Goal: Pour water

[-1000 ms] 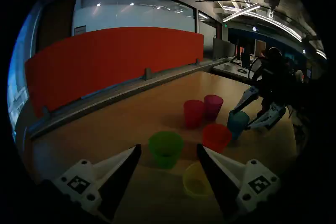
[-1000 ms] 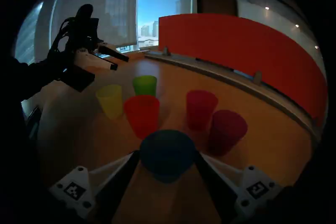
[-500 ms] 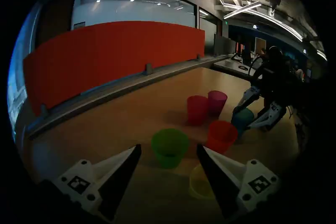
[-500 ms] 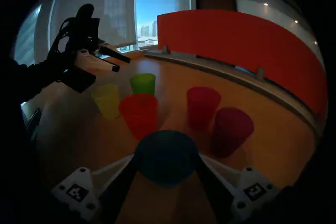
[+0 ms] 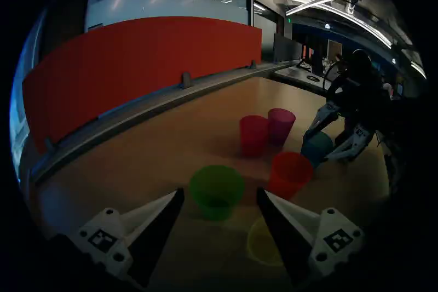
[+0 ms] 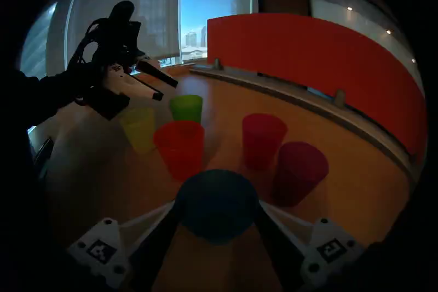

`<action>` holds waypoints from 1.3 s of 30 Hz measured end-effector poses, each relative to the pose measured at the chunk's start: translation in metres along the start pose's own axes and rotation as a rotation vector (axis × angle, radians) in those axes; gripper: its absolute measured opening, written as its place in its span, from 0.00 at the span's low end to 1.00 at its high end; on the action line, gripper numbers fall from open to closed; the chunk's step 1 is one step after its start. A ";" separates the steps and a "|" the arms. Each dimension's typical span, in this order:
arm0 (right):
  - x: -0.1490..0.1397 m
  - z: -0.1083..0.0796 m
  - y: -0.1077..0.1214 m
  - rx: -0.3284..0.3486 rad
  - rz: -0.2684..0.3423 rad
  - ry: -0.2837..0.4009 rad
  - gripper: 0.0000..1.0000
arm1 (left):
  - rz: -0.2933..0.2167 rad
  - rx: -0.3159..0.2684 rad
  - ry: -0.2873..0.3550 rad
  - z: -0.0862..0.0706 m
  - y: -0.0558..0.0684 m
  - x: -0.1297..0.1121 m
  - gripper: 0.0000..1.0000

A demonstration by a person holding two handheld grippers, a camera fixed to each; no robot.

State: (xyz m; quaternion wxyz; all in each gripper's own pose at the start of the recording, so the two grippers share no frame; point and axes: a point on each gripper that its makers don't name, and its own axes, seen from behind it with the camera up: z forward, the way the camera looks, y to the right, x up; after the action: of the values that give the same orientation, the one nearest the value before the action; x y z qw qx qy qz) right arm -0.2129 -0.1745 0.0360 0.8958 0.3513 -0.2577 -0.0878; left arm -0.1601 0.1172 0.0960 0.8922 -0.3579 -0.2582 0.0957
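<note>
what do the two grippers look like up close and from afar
The left gripper and right gripper both have white finger bases tapering into black wedge-shaped fingers, each base carrying a square black-and-white marker. From afar, each shows a dark housing with black cables looped above, and a dark sleeve behind.

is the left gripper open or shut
Open: the left gripper has its fingers wide apart, gripping nothing; the green cup shows through the gap, untouched.

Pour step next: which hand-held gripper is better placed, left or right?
Right. The right hand-held gripper has the blue cup clamped between both fingers. The left hand-held gripper is open and empty, above the green cup.
</note>
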 end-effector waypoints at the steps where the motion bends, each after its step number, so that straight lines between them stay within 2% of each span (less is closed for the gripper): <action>1: 0.000 0.000 0.000 0.001 0.001 0.001 0.91 | 0.001 0.001 -0.006 0.002 0.000 -0.001 0.98; 9: 0.000 0.000 0.000 0.009 0.001 0.005 0.91 | 0.014 0.023 -0.049 0.015 -0.007 -0.009 0.98; 23: -0.001 0.000 0.000 0.019 -0.007 0.001 0.91 | 0.017 0.003 -0.099 0.035 -0.005 -0.017 0.98; 32: -0.001 0.000 0.001 0.020 -0.011 -0.002 0.91 | 0.032 -0.005 -0.115 0.046 -0.002 -0.020 0.98; 39: -0.001 0.000 0.000 0.020 -0.011 0.001 0.91 | 0.035 0.018 -0.117 0.051 -0.006 -0.021 0.98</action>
State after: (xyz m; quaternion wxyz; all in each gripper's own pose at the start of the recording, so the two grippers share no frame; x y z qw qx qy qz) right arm -0.2141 -0.1737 0.0358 0.8918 0.3619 -0.2565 -0.0898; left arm -0.2054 0.1350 0.1232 0.8769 -0.3481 -0.3028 0.1345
